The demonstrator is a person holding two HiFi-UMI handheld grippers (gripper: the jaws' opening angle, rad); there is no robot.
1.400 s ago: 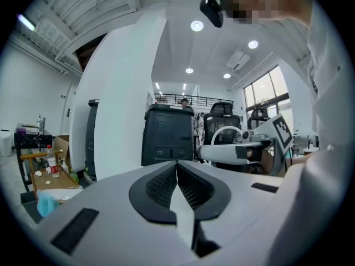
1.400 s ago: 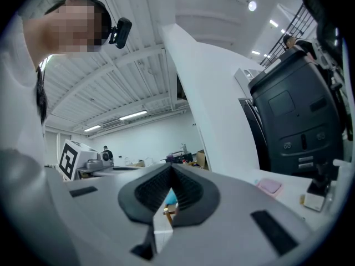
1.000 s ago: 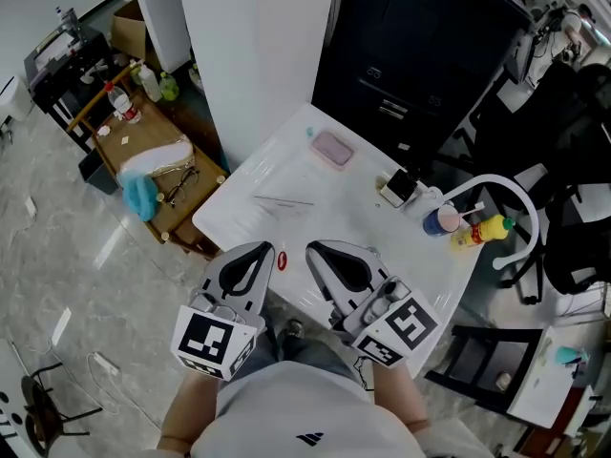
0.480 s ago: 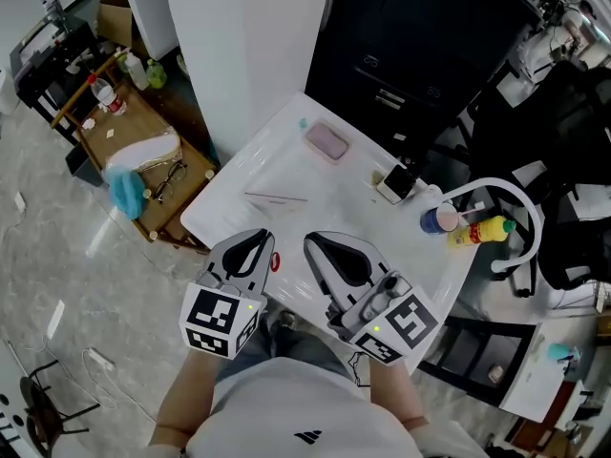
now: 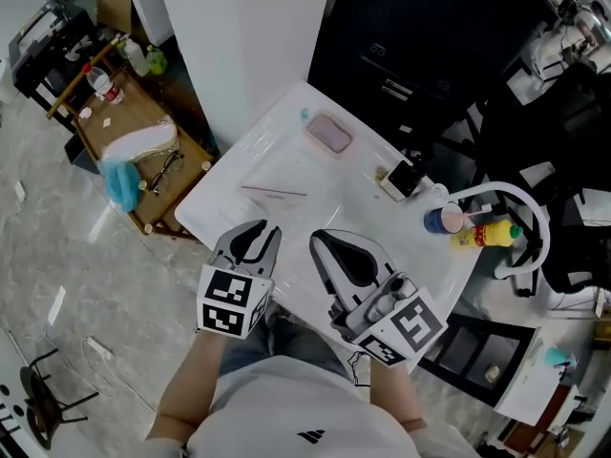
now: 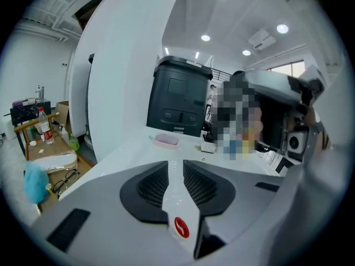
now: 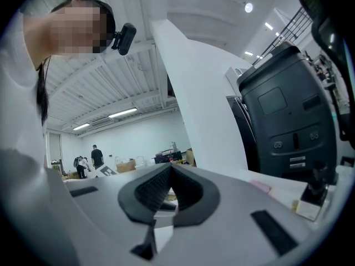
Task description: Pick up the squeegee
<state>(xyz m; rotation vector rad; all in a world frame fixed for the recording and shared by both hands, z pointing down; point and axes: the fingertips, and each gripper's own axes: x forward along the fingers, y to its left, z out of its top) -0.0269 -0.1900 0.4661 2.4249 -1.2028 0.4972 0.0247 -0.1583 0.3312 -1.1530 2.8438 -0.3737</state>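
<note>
The squeegee (image 5: 275,192) shows in the head view as a thin long strip lying flat on the white table (image 5: 286,160), left of centre. My left gripper (image 5: 253,238) hovers over the table's near edge, short of the squeegee. Its jaws are opening, with a narrow gap and nothing between them; in the left gripper view (image 6: 175,162) only bare table shows through the gap. My right gripper (image 5: 322,241) is beside it on the right, with its tips together and nothing held (image 7: 169,168).
A pink box (image 5: 329,134) sits at the table's far side, and a small stand (image 5: 401,181), a blue-capped jar (image 5: 445,219) and a yellow bottle (image 5: 492,231) stand at its right. A black cabinet (image 5: 420,46) and white pillar (image 5: 248,36) stand behind. A wooden side table (image 5: 143,151) is at the left.
My left gripper has sunk toward the table's near edge and its jaws have parted. My right gripper has shifted slightly, still shut.
</note>
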